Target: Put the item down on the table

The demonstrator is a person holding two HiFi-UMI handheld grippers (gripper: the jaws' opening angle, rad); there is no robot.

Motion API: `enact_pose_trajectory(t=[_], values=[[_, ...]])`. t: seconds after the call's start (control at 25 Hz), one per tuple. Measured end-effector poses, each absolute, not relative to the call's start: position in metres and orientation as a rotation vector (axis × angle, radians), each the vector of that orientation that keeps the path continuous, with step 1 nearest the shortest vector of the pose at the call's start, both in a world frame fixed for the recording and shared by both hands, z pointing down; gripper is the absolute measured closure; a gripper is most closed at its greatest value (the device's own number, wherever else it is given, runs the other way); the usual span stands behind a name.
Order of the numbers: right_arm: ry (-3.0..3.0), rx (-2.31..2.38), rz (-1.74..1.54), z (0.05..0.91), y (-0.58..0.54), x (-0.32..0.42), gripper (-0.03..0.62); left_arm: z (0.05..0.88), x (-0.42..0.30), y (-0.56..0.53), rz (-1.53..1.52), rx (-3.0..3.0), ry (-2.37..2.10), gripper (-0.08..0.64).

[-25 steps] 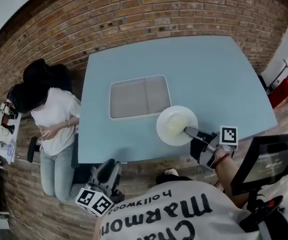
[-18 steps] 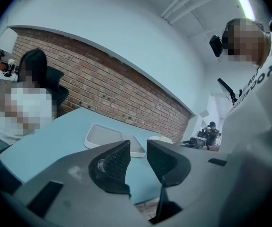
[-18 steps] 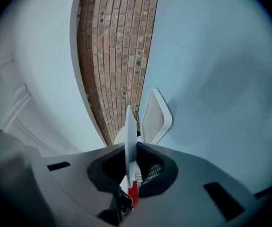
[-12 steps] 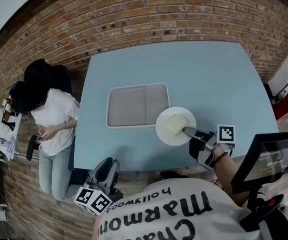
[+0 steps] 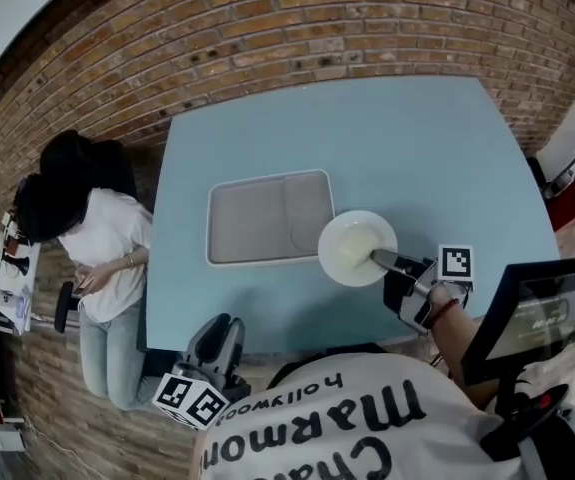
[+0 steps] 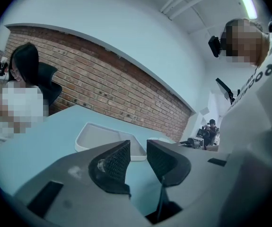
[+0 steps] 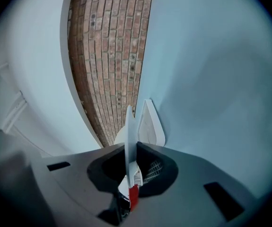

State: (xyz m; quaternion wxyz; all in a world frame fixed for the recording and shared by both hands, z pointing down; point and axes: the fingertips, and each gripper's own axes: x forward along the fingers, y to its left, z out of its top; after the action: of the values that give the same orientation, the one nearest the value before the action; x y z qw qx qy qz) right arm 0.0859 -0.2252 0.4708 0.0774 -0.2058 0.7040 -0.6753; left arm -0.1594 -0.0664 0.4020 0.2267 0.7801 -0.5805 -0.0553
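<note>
right tool (image 5: 379, 259) clamped on the rim of a white plate (image 5: 352, 246), just beside a white tray (image 5: 267, 220) on the blue counter (image 5: 397, 148); left tool (image 6: 136, 157) jaws apart, empty.

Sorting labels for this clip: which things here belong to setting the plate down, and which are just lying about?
Part of the job: plate, gripped at its rim by the right gripper; table.
Just around: tray; left gripper, open and empty; person beside the table; screen.
</note>
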Motion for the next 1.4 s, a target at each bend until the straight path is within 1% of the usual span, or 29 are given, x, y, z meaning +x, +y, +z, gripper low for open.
enact_pose_trajectory(t=[0.6, 0.84, 1.4], values=[[2.005, -0.716, -2.046, 0.494, -0.246, 0.081, 0.565, 0.422, -0.174, -0.102, -0.1, 2.125, -1.485, 0.449], [2.004, -0.723, -2.065, 0.49, -0.253, 0.081, 0.565, 0.408, -0.175, -0.128, -0.107, 2.172, -1.463, 0.449], [2.054, -0.657, -2.086, 0.499, -0.288, 0.054, 0.565, 0.419, -0.196, -0.118, -0.109, 2.077, -1.509, 0.449]])
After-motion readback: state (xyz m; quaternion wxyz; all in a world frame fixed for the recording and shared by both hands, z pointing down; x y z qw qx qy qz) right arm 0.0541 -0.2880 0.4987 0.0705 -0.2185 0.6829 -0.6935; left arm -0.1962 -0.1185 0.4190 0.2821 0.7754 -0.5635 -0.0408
